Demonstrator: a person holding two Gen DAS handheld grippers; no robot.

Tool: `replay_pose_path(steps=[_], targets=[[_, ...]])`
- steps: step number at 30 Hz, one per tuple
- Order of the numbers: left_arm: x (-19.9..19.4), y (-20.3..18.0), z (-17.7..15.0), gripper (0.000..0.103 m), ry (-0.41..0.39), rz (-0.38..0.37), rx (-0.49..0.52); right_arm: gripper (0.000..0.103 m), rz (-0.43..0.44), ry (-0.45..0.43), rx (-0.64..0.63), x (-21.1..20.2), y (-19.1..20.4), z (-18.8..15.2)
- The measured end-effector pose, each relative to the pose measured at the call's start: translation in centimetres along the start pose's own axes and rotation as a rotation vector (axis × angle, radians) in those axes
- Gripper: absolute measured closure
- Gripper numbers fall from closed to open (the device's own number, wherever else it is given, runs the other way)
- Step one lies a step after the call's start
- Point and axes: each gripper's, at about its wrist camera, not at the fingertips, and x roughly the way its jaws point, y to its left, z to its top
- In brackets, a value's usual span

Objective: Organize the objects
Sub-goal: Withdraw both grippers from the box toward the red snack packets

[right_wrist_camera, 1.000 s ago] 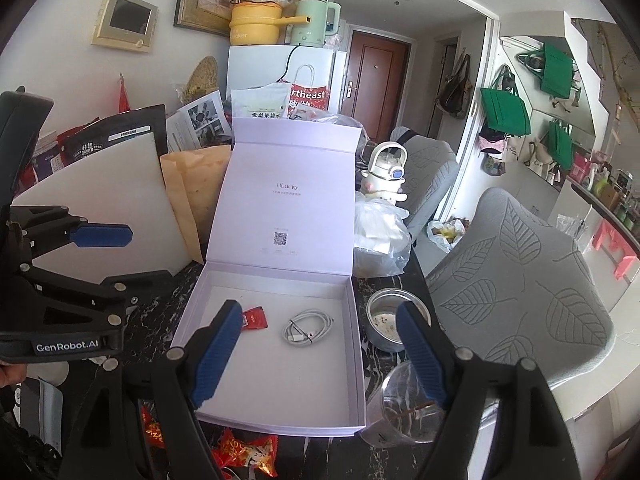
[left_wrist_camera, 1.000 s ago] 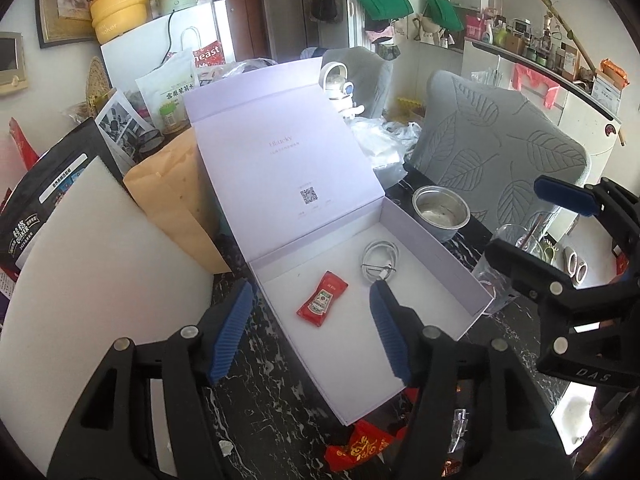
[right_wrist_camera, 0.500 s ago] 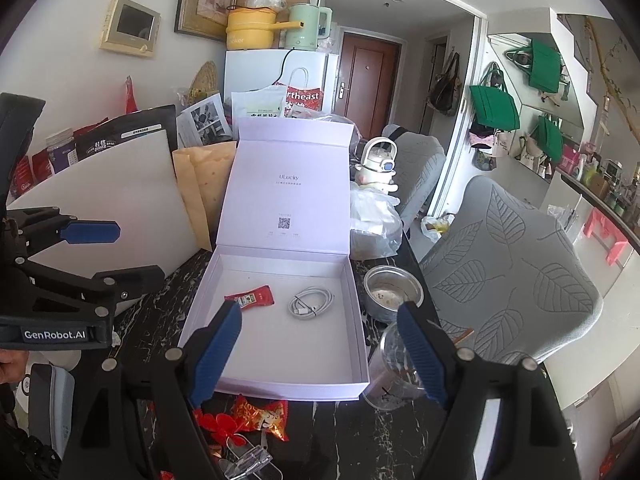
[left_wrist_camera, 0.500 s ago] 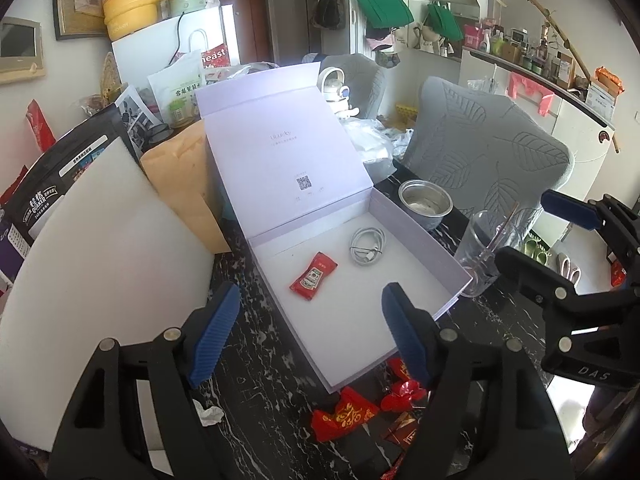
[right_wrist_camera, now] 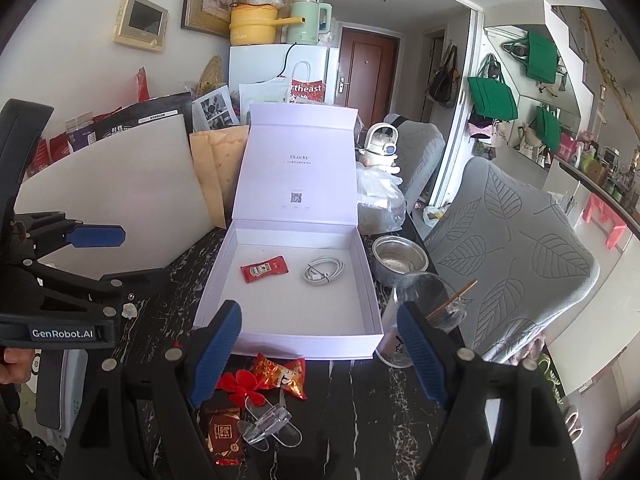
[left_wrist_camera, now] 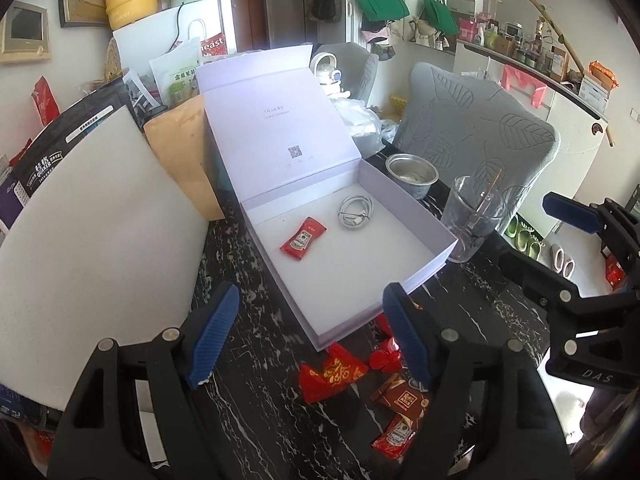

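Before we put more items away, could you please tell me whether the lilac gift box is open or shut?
Open: the lilac gift box has its lid standing upright behind the tray.

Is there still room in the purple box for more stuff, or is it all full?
Lots of room. The purple box holds only a red ketchup packet and a coiled white cable near the back; the whole front half is bare. The dark table just before the front wall is crowded with red candy wrappers and a clear clip.

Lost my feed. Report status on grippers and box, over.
Left gripper and right gripper open, empty. Box open, holds ketchup packet and cable. Loose wrappers on table; glass beside box.
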Motion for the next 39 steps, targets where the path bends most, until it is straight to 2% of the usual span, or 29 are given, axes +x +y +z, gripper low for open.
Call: replay_pose_path(steps=[12,27,39], targets=[[0.7,-0.9,-3.5,0.029,0.057,-0.015,0.008,0.022,0.025,0.050,0.023,0.2,0.7,-3.9],[3.4,-1.0,-7.1,0.029,0.148,-0.027,-0.013,0.022,0.068,0.110,0.031,2.4,1.7,-7.6],[5.8,-1.4,-8.9,0.029,0.203,-0.078,0.012,0.022,0.135,0.153,0.040,5.0,2.6,-10.4]])
